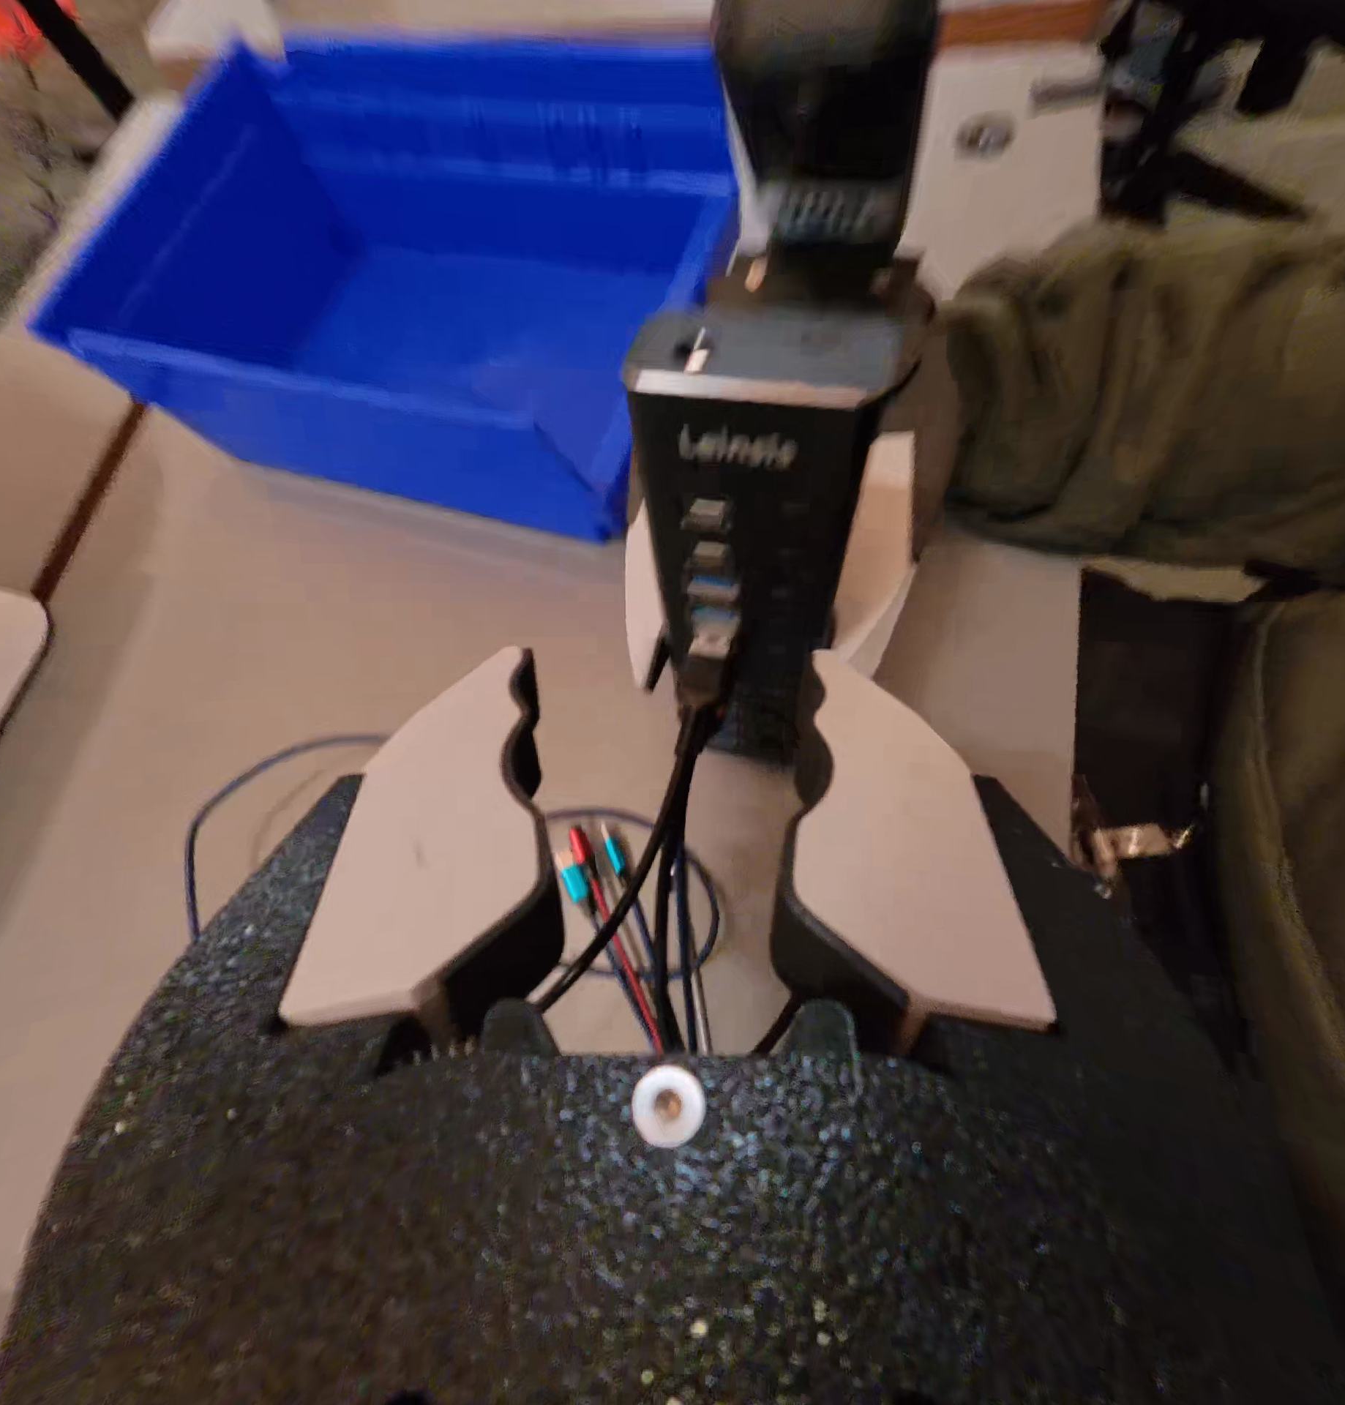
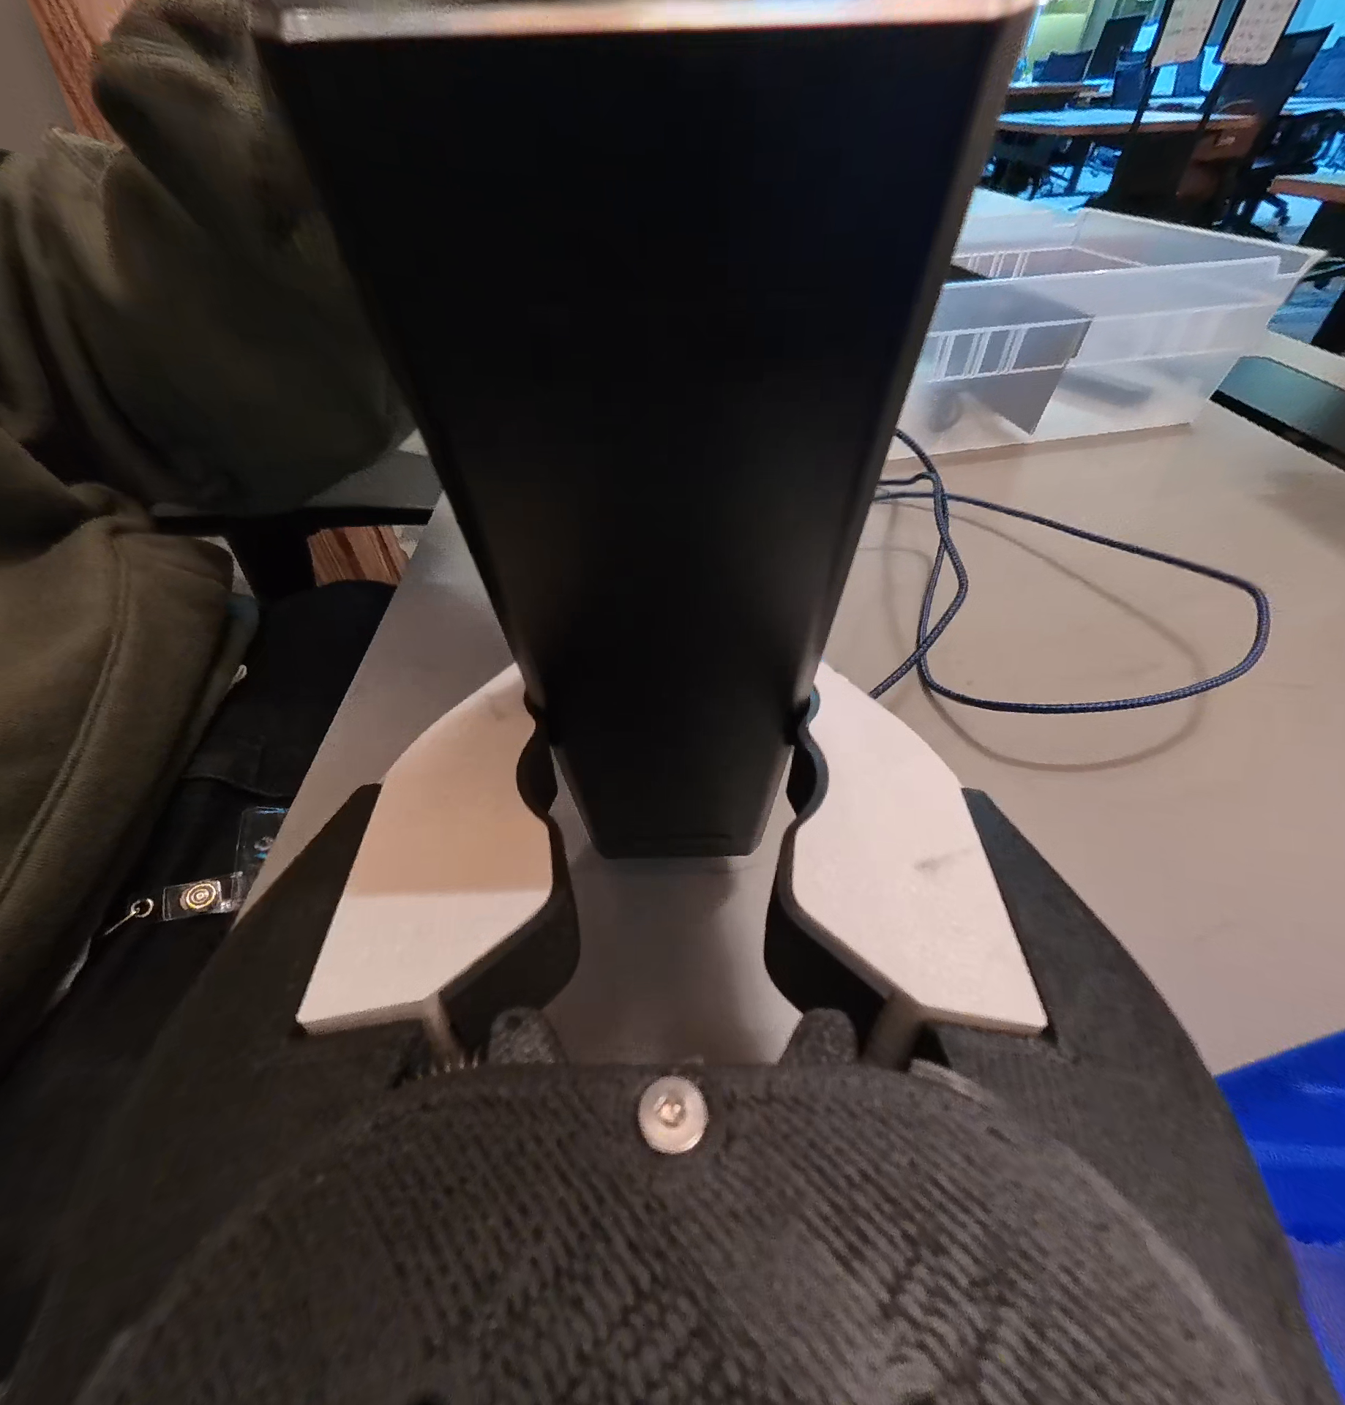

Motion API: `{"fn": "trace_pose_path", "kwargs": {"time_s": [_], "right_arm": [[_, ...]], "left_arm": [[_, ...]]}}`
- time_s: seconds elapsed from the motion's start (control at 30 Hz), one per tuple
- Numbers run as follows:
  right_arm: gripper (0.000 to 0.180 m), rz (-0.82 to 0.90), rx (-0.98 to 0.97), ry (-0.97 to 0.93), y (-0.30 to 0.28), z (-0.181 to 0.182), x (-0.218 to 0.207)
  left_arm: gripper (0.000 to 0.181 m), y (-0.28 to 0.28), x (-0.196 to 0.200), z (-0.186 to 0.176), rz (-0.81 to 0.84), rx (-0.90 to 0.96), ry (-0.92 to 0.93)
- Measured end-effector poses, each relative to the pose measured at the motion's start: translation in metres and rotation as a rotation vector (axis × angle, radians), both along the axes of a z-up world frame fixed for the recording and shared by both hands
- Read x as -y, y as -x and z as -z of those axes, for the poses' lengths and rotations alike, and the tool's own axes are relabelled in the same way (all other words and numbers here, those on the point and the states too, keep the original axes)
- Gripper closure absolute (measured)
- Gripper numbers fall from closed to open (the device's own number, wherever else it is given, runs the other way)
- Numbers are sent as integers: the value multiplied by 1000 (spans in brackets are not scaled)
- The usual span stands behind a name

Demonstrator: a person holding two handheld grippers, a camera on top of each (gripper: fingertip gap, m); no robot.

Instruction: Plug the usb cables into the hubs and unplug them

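A black USB hub tower (image 1: 761,471) stands upright over the table. My right gripper (image 2: 668,711) is shut on its sides, and the hub (image 2: 654,380) fills the right wrist view. The right gripper's white fingers (image 1: 643,601) show behind the hub in the left wrist view. A black cable's plug (image 1: 704,673) sits in the hub's lowest port. Its cable (image 1: 654,859) runs down between my left gripper's fingers. My left gripper (image 1: 669,669) is open, with the plug just ahead of its tips. Loose cables with teal and red plugs (image 1: 590,870) lie on the table below.
A blue bin (image 1: 198,251) stands at the far left; its corner also shows in the right wrist view (image 2: 1308,1140). Clear plastic bins (image 2: 1156,319) stand at the back. A blue braided cable (image 2: 1156,696) loops on the table (image 2: 1110,874). A person's olive sleeve (image 1: 1156,380) is beside the hub. The left gripper's tips are roughly 6 centimetres from the right gripper's.
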State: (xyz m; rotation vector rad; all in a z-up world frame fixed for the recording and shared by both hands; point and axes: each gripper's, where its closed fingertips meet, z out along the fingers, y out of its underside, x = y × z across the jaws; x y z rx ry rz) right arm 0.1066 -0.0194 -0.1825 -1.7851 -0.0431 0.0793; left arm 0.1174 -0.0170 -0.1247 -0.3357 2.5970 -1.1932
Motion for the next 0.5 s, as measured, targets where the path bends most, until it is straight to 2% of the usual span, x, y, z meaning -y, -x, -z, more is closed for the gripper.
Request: {"fn": "trace_pose_path", "kwargs": {"time_s": [0.1, 0.23, 0.3, 0.5], "right_arm": [[119, 2, -7, -15, -1, -2, 1], [120, 0, 12, 4, 1, 1, 0], [120, 5, 13, -5, 0, -1, 0], [120, 33, -33, -68, -7, -9, 5]], "left_arm": [[111, 8, 27, -26, 42, 56, 84], [109, 4, 63, -30, 67, 92, 95], [119, 0, 68, -28, 80, 118, 70], [123, -9, 59, -39, 82, 84, 135]]}}
